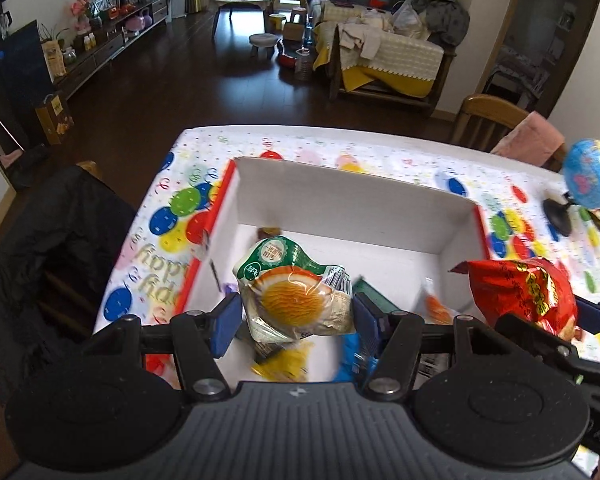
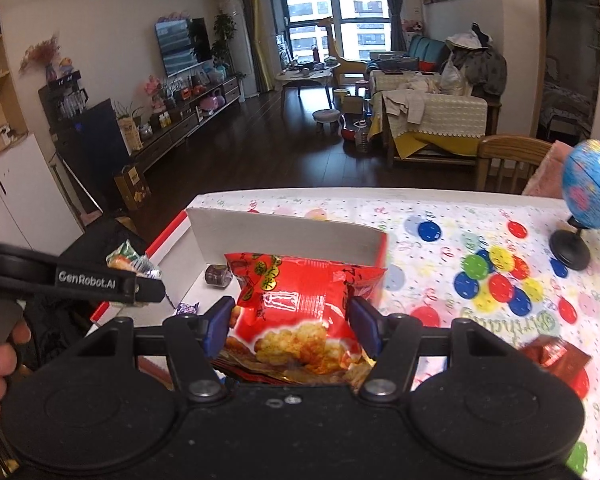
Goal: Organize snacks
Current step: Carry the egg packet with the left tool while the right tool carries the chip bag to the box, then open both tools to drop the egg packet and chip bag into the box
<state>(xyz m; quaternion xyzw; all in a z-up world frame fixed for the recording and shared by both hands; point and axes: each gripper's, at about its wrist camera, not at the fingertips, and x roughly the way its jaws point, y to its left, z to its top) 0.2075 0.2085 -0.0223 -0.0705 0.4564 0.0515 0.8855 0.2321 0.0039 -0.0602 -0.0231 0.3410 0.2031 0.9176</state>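
Observation:
My left gripper (image 1: 296, 314) is shut on a clear packet with a green top and an orange cake (image 1: 294, 292), held above the open white box (image 1: 352, 196) with red edges. My right gripper (image 2: 290, 326) is shut on a red snack bag (image 2: 300, 308), held over the box's right side (image 2: 284, 236); that bag also shows in the left wrist view (image 1: 520, 292). Inside the box lie several small snacks: a yellow one (image 1: 286, 364), a blue one (image 1: 354, 354), an orange one (image 1: 436, 306) and a dark round one (image 2: 217, 275).
The table wears a balloon-print cloth (image 2: 480, 272). A small globe on a black stand (image 2: 590, 188) stands at the right. A red wrapped snack (image 2: 560, 358) lies on the cloth right of my right gripper. A wooden chair (image 2: 508, 160) stands beyond the table.

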